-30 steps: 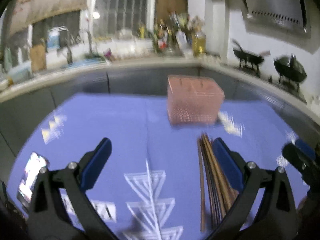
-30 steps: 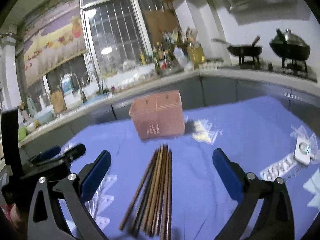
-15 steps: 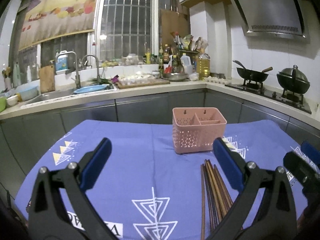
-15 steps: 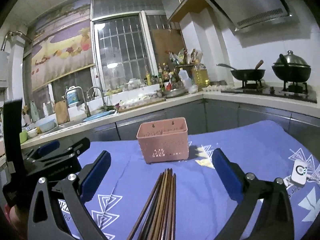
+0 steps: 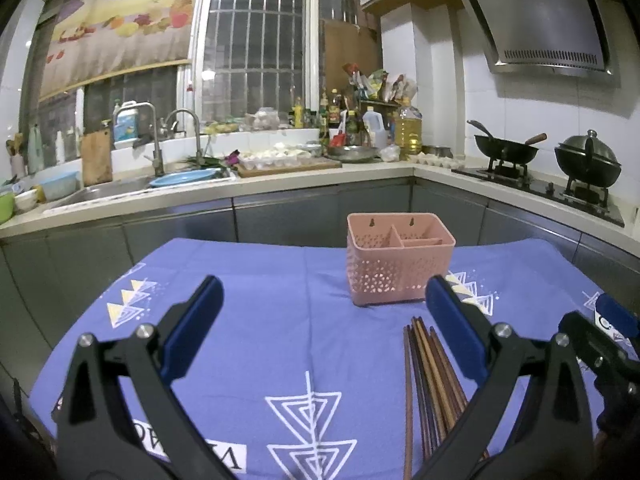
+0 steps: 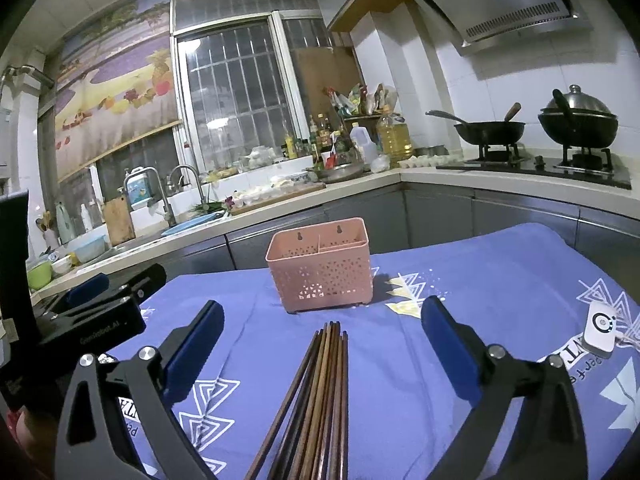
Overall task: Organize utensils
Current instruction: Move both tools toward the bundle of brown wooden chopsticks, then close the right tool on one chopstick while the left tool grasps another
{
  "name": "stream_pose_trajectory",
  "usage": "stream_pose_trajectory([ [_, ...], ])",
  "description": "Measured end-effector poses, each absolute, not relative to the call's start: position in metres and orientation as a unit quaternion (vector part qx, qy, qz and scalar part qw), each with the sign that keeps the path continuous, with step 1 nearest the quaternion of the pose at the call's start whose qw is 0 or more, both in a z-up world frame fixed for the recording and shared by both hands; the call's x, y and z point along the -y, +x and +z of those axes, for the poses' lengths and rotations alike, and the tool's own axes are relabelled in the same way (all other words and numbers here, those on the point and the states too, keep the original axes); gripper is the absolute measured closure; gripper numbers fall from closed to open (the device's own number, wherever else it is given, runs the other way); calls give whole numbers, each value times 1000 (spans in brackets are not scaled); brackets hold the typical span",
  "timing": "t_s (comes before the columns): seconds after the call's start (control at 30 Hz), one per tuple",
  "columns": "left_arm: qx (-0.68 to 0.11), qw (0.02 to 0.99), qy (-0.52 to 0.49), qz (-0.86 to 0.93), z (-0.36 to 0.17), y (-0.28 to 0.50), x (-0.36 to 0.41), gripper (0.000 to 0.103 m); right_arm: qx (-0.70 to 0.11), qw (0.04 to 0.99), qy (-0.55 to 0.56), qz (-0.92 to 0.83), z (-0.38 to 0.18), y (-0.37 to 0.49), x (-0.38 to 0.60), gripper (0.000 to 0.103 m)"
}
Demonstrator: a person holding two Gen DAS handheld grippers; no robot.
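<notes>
Behind your table runs a grey-fronted kitchen counter (image 5: 280, 184) with a sink and taps under a barred window; a black wok (image 6: 490, 130) and a lidded black pot (image 6: 576, 120) sit on the hob beneath a slanted steel range hood (image 6: 500, 4).

Your table wears a purple cloth printed with white triangle motifs (image 5: 280, 320). Writing is printed on it near your grippers, but it reads upside down and partly hidden; you can make out little more than a "V" in the left wrist view.

Your left gripper (image 5: 320, 316) hangs above the cloth with its blue-padded jaws spread wide, nothing between them. Your right gripper (image 6: 322, 340) is likewise spread wide and empty, its jaws flanking the bundle of dark brown wooden chopsticks (image 6: 320, 392), which lies flat on the cloth below them.

Beyond the chopstick tips stands the pink perforated plastic utensil caddy (image 6: 320, 272), upright, divided into compartments, just apart from the bundle. In the right wrist view the left gripper's black body carries small lettering that looks like "GenRobot.AI". A small white device with a ring mark (image 6: 600, 330) lies on the cloth at your far right.
</notes>
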State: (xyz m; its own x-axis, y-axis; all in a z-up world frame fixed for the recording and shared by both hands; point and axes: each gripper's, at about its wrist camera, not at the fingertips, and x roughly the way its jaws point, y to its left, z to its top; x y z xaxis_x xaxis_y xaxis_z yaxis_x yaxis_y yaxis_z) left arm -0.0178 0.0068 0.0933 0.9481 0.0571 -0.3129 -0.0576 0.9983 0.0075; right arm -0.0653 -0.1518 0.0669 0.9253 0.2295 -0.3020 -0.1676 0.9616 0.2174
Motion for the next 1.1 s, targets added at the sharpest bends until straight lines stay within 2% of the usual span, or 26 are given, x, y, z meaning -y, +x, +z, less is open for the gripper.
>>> stream_pose_trajectory([
  [0.33,-163,986,0,32,89,-18,-11,6,-181,973,98,103,61,-61,152,11],
  [1.1,-175,984,8,33,79,-15,-11,6,-200,968,107,106,47,-56,158,15],
])
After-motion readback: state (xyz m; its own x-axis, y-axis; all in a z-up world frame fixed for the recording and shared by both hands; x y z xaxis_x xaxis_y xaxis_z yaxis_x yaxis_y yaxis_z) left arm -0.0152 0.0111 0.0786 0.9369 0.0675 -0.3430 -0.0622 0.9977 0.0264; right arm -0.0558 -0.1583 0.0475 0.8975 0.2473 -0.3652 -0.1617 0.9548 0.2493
